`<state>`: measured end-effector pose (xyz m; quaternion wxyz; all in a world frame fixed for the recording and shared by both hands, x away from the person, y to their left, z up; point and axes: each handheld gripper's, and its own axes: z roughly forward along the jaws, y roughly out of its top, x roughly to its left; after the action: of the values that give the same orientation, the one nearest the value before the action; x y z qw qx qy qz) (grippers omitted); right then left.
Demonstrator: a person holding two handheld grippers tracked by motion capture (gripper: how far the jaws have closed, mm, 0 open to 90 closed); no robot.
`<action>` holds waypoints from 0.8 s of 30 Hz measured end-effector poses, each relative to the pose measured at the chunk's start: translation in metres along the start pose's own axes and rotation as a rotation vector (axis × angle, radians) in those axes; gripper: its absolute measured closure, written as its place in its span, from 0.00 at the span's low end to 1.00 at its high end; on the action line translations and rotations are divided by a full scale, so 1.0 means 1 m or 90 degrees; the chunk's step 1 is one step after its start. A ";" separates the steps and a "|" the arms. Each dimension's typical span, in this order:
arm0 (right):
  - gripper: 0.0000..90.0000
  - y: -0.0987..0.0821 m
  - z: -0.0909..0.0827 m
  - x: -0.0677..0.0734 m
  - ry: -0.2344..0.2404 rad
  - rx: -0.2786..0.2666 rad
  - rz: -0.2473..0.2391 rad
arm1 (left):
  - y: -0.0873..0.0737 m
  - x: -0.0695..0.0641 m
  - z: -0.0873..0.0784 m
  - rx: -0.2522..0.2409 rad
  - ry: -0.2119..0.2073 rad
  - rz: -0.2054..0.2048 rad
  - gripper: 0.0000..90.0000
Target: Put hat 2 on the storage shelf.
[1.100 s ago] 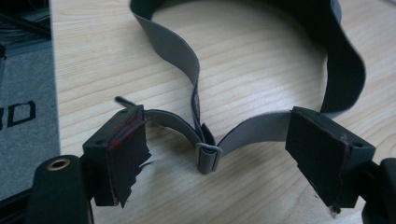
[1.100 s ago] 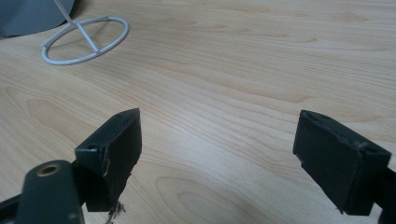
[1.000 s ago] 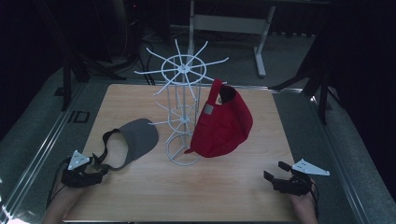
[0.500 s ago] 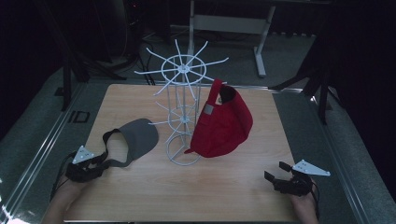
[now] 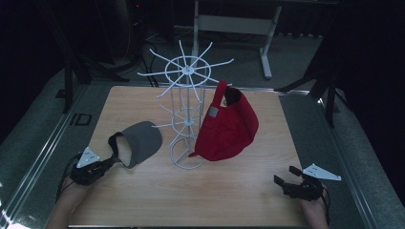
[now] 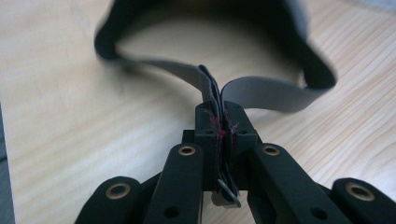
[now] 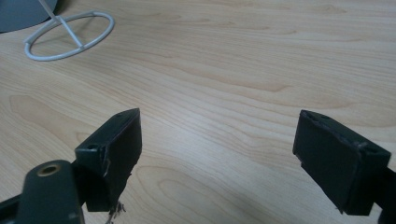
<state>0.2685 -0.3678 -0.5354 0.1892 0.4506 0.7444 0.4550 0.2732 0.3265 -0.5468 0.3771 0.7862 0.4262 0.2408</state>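
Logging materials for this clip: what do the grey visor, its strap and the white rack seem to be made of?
Grey visor: matte fabric, probably over a stiff brim. Strap: flat, limp webbing, folded between the left gripper pads. White rack: thin rods, likely coated metal wire, smooth and slightly glossy.

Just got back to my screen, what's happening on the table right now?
The left gripper has just been closing and now pinches the back strap of the grey visor, which lies flat on the wooden table left of the white wire rack. A red cap already hangs on the rack. The right gripper rests over bare wood, jaws wide apart, holding nothing.
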 end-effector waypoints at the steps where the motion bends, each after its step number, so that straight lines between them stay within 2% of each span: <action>1: 0.17 0.000 0.000 0.000 0.000 0.001 0.001 | 0.003 -0.001 -0.003 -0.011 -0.004 0.001 0.96; 6: 0.17 -0.001 0.000 -0.001 0.008 -0.004 0.011 | 0.020 -0.005 -0.015 -0.076 -0.028 0.041 0.96; 11: 0.17 -0.001 0.000 -0.002 0.010 -0.009 0.015 | 0.035 -0.010 -0.021 -0.108 -0.051 0.059 0.96; 12: 0.17 -0.001 -0.001 -0.003 0.010 -0.010 0.016 | 0.038 -0.011 -0.022 -0.112 -0.049 0.066 0.96; 16: 0.18 -0.002 -0.002 -0.003 0.007 -0.018 0.021 | 0.047 -0.015 -0.026 -0.128 -0.058 0.075 0.96; 18: 0.17 -0.003 -0.001 -0.004 0.002 -0.021 0.023 | 0.051 -0.016 -0.029 -0.139 -0.054 0.082 0.96; 19: 0.17 -0.004 -0.001 -0.004 0.000 -0.024 0.024 | 0.054 -0.017 -0.031 -0.147 -0.059 0.083 0.96; 23: 0.17 -0.007 0.000 -0.006 -0.007 -0.027 0.033 | 0.066 -0.020 -0.041 -0.182 -0.050 0.086 0.96; 24: 0.17 -0.007 0.001 -0.007 -0.008 -0.028 0.036 | 0.069 -0.019 -0.044 -0.192 -0.057 0.084 0.96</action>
<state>0.2687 -0.3743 -0.5430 0.1907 0.4697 0.7203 0.4735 0.2661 0.3027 -0.4666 0.4930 0.7566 0.3157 0.2912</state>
